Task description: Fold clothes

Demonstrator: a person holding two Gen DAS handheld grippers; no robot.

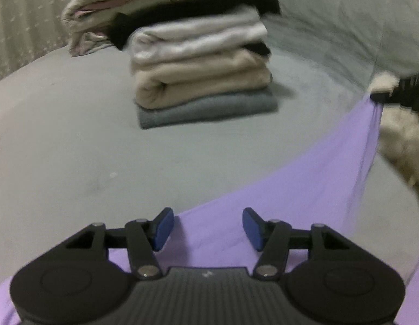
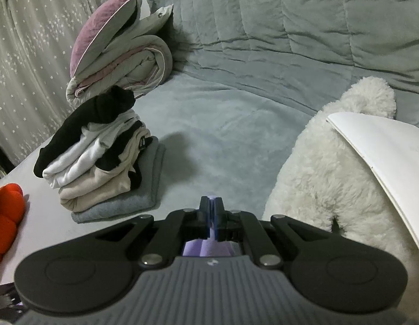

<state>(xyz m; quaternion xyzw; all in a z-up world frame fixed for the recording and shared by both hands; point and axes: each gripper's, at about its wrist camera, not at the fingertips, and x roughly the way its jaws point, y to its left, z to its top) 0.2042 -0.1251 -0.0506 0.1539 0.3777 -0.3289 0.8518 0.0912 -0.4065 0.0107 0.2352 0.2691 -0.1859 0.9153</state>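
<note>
Grey-green plush bedding (image 2: 231,124) covers the bed beneath me, with a quilted duvet banked up behind and a star-dotted curtain off to the left. My left claw (image 1: 208,228) hangs with its blue pads spread wide and nothing between them, right over the near edge of the thin lilac garment (image 1: 299,189). My right claw (image 2: 212,216) is pinched tight on a corner of that same lilac cloth, a sliver of it showing between the pads. From the left wrist view the cloth runs as a long taut band from under my left claw up and away to the right, ending where the right claw grips it, so its long axis lies diagonally between my two hands. The free near end sits directly below my left claw, which is the nearer one to it; I judge any next grip there is a short drop straight down. Beyond, well apart from the lilac cloth, stands the stack of folded clothes (image 1: 201,73), grey at the bottom, beige, white and black above. A fluffy white plush toy (image 2: 331,168) crowds my right side.
</note>
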